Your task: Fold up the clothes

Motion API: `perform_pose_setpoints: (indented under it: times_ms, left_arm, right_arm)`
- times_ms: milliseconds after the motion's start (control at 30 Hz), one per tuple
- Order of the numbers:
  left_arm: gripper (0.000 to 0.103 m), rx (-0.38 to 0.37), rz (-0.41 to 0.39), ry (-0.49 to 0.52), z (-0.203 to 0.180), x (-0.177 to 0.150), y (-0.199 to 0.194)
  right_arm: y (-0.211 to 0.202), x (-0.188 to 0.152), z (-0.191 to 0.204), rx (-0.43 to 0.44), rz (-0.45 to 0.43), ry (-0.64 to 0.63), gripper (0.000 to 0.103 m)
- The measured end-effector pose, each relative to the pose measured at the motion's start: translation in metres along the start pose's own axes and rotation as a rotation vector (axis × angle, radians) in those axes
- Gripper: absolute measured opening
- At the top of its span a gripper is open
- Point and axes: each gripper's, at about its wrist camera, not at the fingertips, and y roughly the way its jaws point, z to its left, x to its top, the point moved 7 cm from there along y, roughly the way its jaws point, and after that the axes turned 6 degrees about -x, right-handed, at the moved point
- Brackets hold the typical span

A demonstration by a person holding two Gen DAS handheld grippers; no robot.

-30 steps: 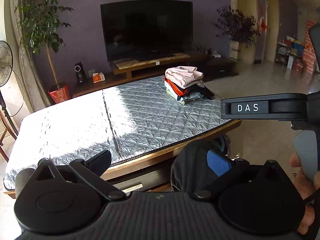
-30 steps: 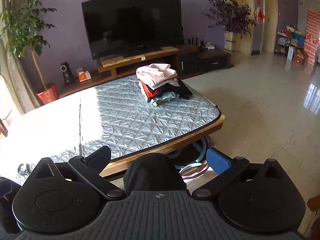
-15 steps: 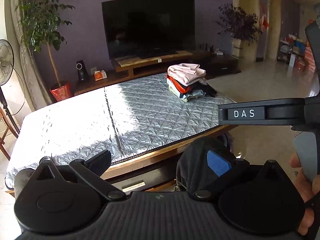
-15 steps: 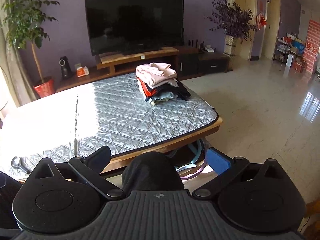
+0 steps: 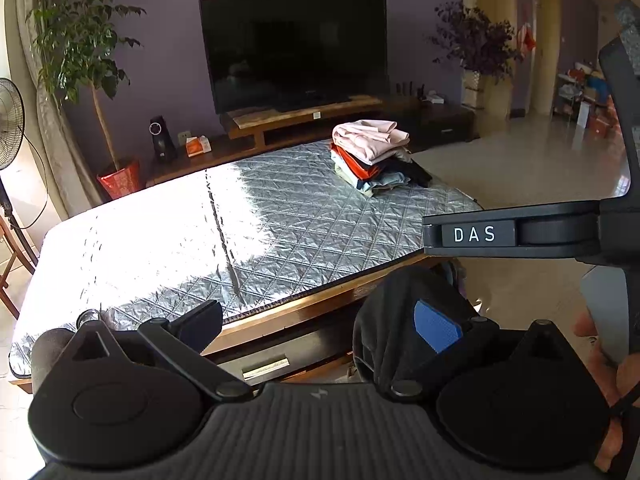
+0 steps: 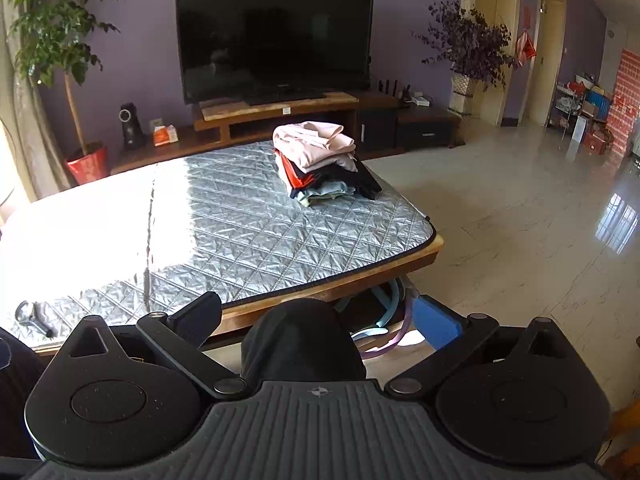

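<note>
A stack of folded clothes [image 5: 374, 158], pink on top, sits at the far right corner of the silver quilted table cover [image 5: 240, 232]; it also shows in the right wrist view [image 6: 320, 164]. My left gripper [image 5: 320, 322] is open and empty, held in front of the table's near edge. My right gripper [image 6: 320, 318] is open and empty, also before the near edge. A black-clad knee [image 6: 300, 336] sits between its fingers. The right gripper's body marked DAS [image 5: 520, 234] shows at the right of the left wrist view.
A TV [image 6: 276, 44] on a wooden stand stands behind the table. A potted plant [image 5: 116, 176] and a fan [image 5: 10, 124] are at left. Hoops [image 6: 380, 320] lie under the table. A small black tool [image 6: 32, 316] lies on the cover's near left. Tiled floor [image 6: 520, 220] lies right.
Both grippers have shifted slightly, so the table and clothes stack sit a little further right in the views. Both stay open and empty.
</note>
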Motion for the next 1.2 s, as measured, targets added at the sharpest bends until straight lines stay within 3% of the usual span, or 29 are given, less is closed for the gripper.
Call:
perform_pose_setpoints:
  times_ms: [1200]
  left_arm:
    - [0.102, -0.019, 0.014, -0.017, 0.0001, -0.0067, 0.0058]
  right_arm:
    - [0.0080, -0.0044, -0.0014, -0.021, -0.003, -0.026, 0.103]
